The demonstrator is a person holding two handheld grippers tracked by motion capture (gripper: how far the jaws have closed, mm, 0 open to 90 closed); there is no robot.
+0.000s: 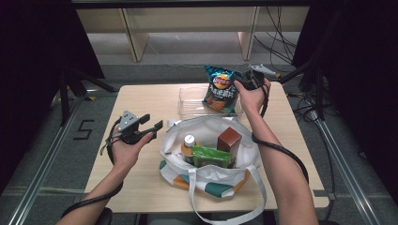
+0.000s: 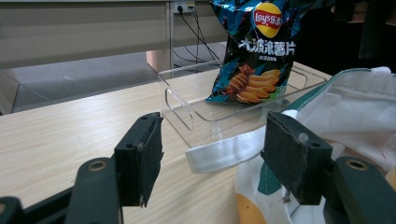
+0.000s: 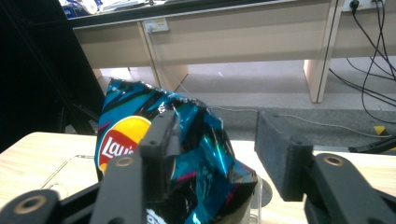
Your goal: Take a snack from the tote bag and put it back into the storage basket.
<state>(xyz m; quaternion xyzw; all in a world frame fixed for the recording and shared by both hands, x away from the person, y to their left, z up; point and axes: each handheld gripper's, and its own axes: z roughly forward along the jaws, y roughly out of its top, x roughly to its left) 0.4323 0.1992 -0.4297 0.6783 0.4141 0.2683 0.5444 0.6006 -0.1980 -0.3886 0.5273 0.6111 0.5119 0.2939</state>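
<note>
A blue Lay's chip bag (image 1: 220,89) (image 2: 257,56) stands upright in a clear plastic tray (image 1: 187,105) (image 2: 187,116) at the back of the table. My right gripper (image 1: 246,79) (image 3: 217,135) is at the bag's top right edge, jaws open. In the right gripper view the chip bag (image 3: 187,154) lies against the left jaw, and a gap separates it from the right jaw. My left gripper (image 1: 152,120) (image 2: 215,130) is open and empty, held low just left of a white tote bag (image 1: 211,180) (image 2: 355,107).
The tote holds a bottle (image 1: 189,143), a green box (image 1: 211,157) and a brown box (image 1: 229,139). Its white strap (image 2: 224,151) lies on the table between my left jaws and the tray. Bare wood lies left of the tote.
</note>
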